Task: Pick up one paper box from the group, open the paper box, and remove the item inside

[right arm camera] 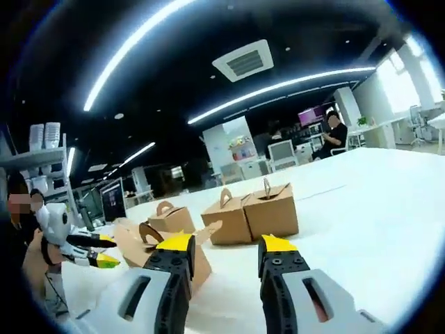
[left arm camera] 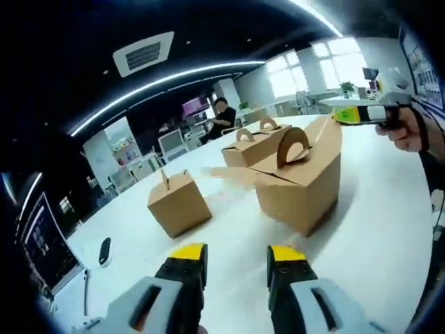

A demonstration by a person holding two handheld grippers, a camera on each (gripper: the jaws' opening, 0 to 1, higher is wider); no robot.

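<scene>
White table (left arm camera: 375, 209) — closed paper boxes (left arm camera: 300, 177)

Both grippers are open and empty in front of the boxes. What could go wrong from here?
Risks as I see them:
1. The nearest box already has loose flaps; gripping one may tear it.
2. The boxes sit close together, so the left gripper could knock the small box.
3. The right gripper may collide with the left.
</scene>
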